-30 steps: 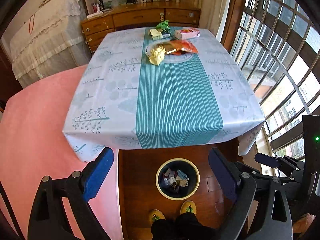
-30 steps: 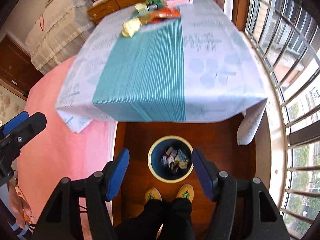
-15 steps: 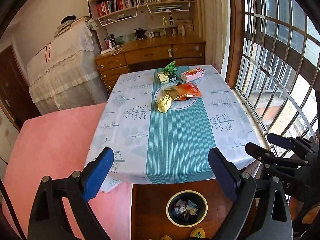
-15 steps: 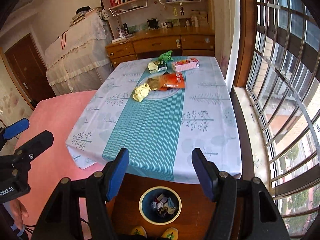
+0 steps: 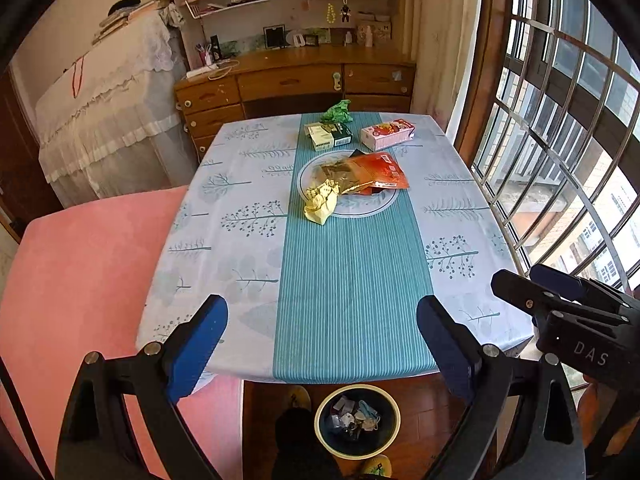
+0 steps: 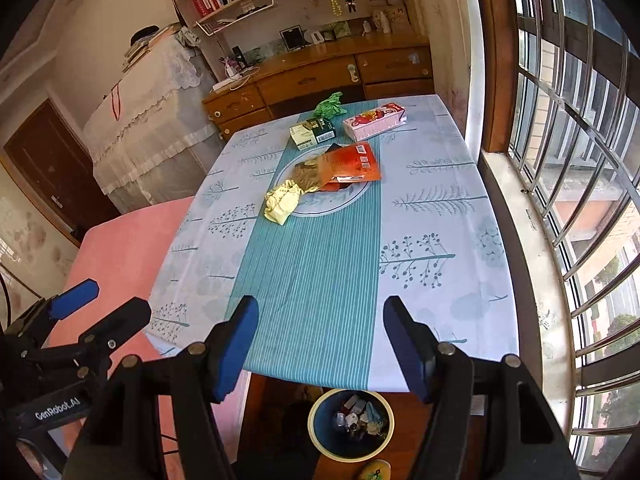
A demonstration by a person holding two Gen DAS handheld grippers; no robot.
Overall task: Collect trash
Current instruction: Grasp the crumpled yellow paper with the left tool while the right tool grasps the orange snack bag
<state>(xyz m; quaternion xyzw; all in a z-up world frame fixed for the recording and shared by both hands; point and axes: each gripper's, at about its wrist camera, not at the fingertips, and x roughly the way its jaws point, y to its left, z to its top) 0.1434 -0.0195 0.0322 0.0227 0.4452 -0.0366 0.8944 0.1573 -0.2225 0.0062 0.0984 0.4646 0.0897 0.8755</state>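
Trash lies at the far half of the table [image 5: 240,264]: a crumpled yellow wrapper [image 5: 321,202], an orange snack bag [image 5: 374,172], a green-and-white box [image 5: 329,136], a pink carton [image 5: 387,133] and a crumpled green wrapper [image 5: 338,111]. The same pieces show in the right wrist view: yellow wrapper [image 6: 282,201], orange bag [image 6: 352,162]. A blue bin [image 5: 357,420] with trash in it stands on the floor below the near table edge. My left gripper [image 5: 322,324] and right gripper [image 6: 320,320] are both open and empty, held near the front edge.
A pink bed or sofa [image 5: 72,280] is on the left. A wooden dresser [image 5: 296,80] stands behind the table. Barred windows [image 5: 560,120] run along the right. The person's feet [image 5: 374,466] are by the bin.
Both grippers have tilted up from looking down at the bin and floor to looking across the table. Both stayed open.
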